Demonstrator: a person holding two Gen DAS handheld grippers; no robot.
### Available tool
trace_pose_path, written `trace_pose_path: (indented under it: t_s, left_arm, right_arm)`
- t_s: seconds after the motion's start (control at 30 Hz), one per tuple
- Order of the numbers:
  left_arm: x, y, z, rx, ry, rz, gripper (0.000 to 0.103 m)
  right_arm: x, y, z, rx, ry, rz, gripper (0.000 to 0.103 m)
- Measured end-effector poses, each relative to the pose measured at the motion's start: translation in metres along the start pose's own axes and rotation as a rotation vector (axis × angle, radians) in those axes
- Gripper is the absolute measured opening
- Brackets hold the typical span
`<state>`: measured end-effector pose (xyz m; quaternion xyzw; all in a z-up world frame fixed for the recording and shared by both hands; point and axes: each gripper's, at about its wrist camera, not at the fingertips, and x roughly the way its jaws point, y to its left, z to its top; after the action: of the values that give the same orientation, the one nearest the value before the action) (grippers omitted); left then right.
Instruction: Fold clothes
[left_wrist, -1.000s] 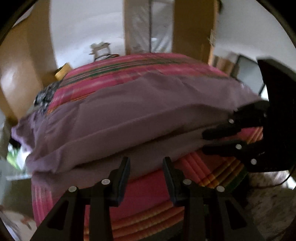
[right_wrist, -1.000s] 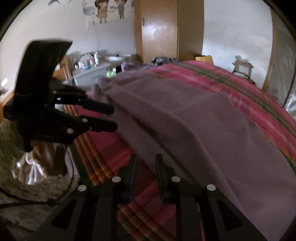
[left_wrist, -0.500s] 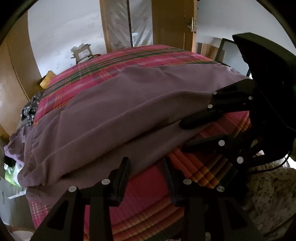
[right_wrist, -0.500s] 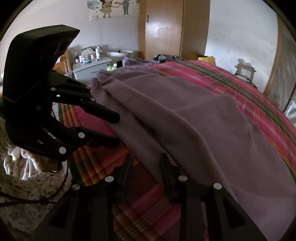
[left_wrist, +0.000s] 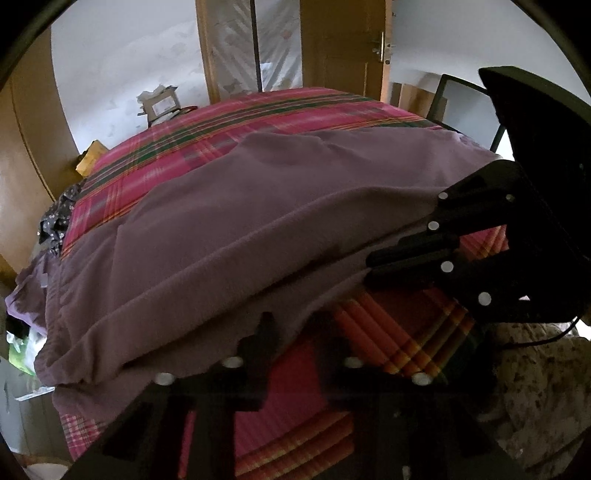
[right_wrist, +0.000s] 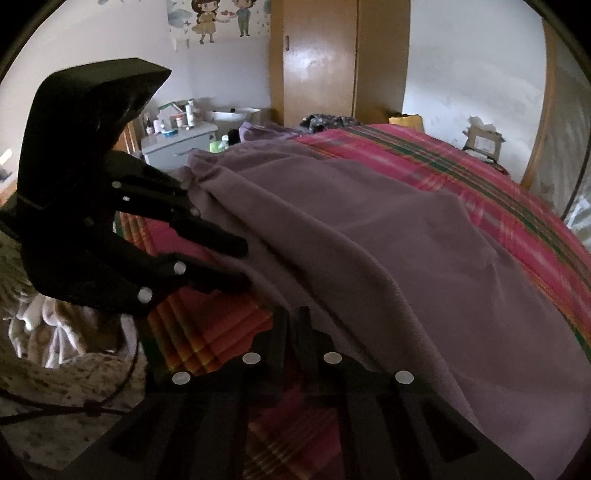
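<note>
The left gripper (left_wrist: 291, 328), bottom centre, is closing on the hem of the purple cloth (left_wrist: 258, 229). The right gripper (right_wrist: 293, 325) pinches the same hem, jaws narrow. The cloth lies across the pink plaid bed (left_wrist: 295, 114).

One mauve garment (left_wrist: 236, 236) lies spread on one bed with a pink plaid cover (left_wrist: 295, 114). Two black grippers are at the near edge of that bed: the left gripper (right_wrist: 236, 262) and the right gripper (left_wrist: 373, 267), each with two fingers. Beyond the far side of the bed stand two wooden wardrobe doors (right_wrist: 314, 62). One white cabinet (right_wrist: 177, 142) stands past the bed's head end, with several small bottles on top, too small to count. One cartoon wall picture (right_wrist: 218, 18) above it shows two children. One open cardboard box (left_wrist: 160, 103) sits behind the bed.
</note>
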<state>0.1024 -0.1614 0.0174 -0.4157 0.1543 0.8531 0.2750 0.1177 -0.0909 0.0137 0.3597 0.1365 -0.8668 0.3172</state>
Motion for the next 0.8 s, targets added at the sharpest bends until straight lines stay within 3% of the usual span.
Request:
trace_pose_path:
  t_s: [0.17, 0.37, 0.53, 0.6, 0.67, 0.8]
  left_arm:
    - [-0.005, -0.001, -0.006, 0.023, 0.009, -0.019, 0.003]
    - [-0.010, 0.001, -0.015, -0.016, 0.009, -0.049, 0.000]
    - [-0.010, 0.004, -0.016, -0.049, -0.003, -0.045, 0.000]
    - [-0.010, 0.005, -0.016, -0.065, -0.007, -0.027, 0.001]
    - [-0.008, 0.006, -0.015, -0.075, -0.006, -0.015, 0.001]
    - [-0.008, 0.005, -0.014, -0.075, -0.006, -0.004, 0.009]
  right_arm:
    - [-0.005, 0.005, -0.002, 0.000, 0.009, 0.030, 0.003]
    - [-0.004, 0.011, -0.009, 0.014, 0.035, 0.056, 0.000]
    - [-0.011, 0.009, -0.005, 0.021, 0.005, 0.033, 0.001]
    - [-0.013, 0.009, -0.003, 0.005, 0.009, 0.012, 0.007]
    - [-0.012, 0.011, -0.003, -0.018, 0.013, -0.021, 0.026]
    - [-0.003, 0.014, -0.003, -0.050, 0.037, -0.050, 0.033]
